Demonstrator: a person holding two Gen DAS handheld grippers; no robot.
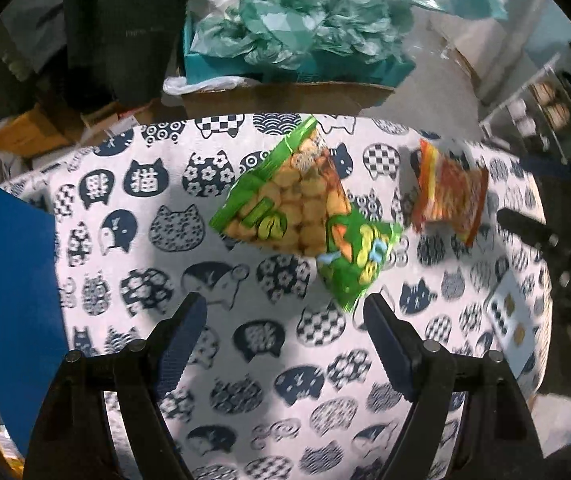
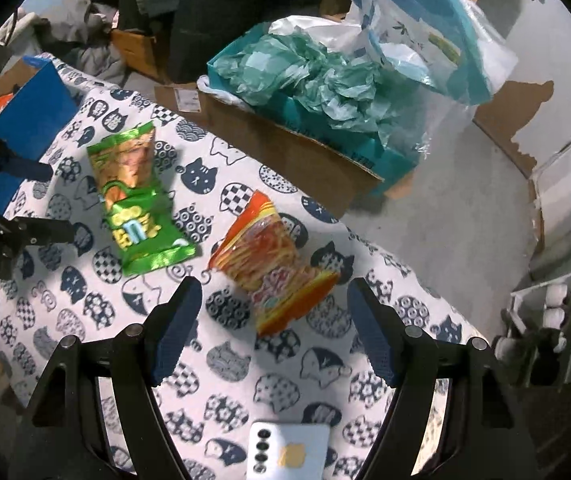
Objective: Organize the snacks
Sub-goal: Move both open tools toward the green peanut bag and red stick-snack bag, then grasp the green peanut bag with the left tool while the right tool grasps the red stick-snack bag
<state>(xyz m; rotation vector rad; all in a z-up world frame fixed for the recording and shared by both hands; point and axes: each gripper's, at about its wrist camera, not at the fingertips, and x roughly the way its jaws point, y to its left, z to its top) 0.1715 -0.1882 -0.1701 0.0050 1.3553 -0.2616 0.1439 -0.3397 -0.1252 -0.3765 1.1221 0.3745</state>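
Left gripper wide apart, empty, angled down at the cat-print tablecloth. Just ahead of the right fingertip: a crinkly green foil bag of round crackers, flat, likely the pick. Farther right, an orange plastic noodle-snack packet. Far left, a blue box, probably the destination.

Right gripper likewise wide and empty, the orange packet's near end between the tips, untouched. Below the jaws, a white phone.

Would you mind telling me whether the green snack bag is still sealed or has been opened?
Sealed, as far as the views show: the green snack bag lies flat on the cat-print tablecloth, puffed with biscuits inside, both crimped ends intact.
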